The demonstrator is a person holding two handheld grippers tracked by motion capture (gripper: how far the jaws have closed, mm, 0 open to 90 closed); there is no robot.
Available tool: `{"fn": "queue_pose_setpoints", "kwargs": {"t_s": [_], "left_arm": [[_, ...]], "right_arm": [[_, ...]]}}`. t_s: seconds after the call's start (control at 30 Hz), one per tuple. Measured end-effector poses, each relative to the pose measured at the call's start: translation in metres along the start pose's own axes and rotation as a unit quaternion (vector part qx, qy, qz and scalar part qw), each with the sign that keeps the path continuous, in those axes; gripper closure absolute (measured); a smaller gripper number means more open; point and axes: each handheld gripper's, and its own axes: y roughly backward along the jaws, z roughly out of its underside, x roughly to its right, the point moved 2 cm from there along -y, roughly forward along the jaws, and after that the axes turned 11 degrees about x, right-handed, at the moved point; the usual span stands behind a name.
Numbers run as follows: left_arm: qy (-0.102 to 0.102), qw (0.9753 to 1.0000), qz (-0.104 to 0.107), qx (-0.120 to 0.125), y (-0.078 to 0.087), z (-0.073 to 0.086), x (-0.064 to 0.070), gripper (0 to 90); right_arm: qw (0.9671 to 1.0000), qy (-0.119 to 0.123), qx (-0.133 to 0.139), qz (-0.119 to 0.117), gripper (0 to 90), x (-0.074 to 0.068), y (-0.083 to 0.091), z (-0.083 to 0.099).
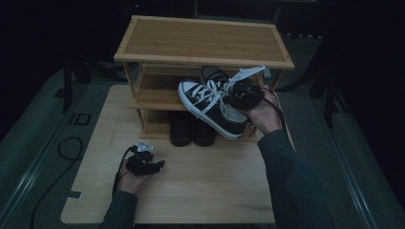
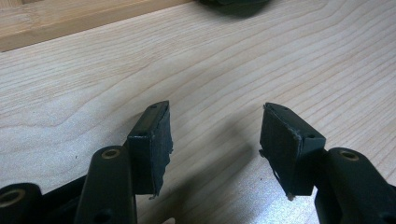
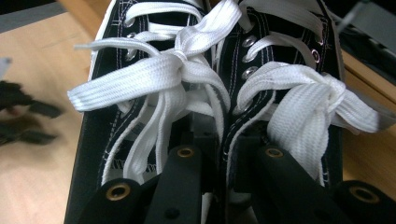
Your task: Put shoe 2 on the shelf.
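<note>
A pair of black sneakers [image 1: 215,102] with white laces is being held up in the air by the right gripper [image 1: 241,95], just in front of the middle shelf of the wooden shoe rack [image 1: 203,40]. In the right gripper view, the fingers are being pressed together on the two inner collars of the sneakers [image 3: 219,93], pinching them side by side. From the fingers, the long axis of the sneakers is running straight ahead, toes pointing away and laces [image 3: 182,65] lying just beyond the fingertips. The rack's middle shelf lies past and beside the toes, so the right hand is judged the nearer one for setting them in. The left gripper [image 1: 143,162] is being rested low over the counter [image 2: 233,60], its fingers [image 2: 152,144] spread apart with nothing between them, well apart from the sneakers.
</note>
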Motion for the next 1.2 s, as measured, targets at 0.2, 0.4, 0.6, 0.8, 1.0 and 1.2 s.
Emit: {"fn": "queue_pose_setpoints", "kwargs": {"t_s": [0.2, 0.4, 0.6, 0.8, 1.0, 1.2], "left_arm": [[-0.001, 1.0000, 0.001, 0.001, 0.000, 0.000, -0.001, 43.9], [-0.001, 1.0000, -0.001, 0.000, 0.000, 0.000, 0.000, 43.9], [0.000, 1.0000, 0.000, 0.001, 0.000, 0.000, -0.001, 43.9], [-0.001, 1.0000, 0.000, 0.000, 0.000, 0.000, -0.001, 43.9], [-0.002, 1.0000, 0.001, -0.001, 0.000, 0.000, -0.001, 43.9], [-0.003, 1.0000, 0.000, -0.001, 0.000, 0.000, -0.001, 43.9]], "right_arm": [[0.9995, -0.013, -0.002, 0.029, 83.6, 0.002, -0.005, 0.000], [0.9978, -0.016, -0.003, 0.064, 83.7, -0.001, -0.008, -0.003], [0.9951, -0.028, -0.002, 0.095, 83.7, -0.004, -0.013, -0.007], [0.9913, -0.056, -0.001, 0.119, 82.4, -0.003, -0.014, -0.006], [0.9879, -0.037, -0.018, 0.150, 69.3, -0.008, -0.017, -0.011], [0.9920, -0.021, -0.023, 0.123, 62.0, 0.000, -0.006, -0.013]]}}
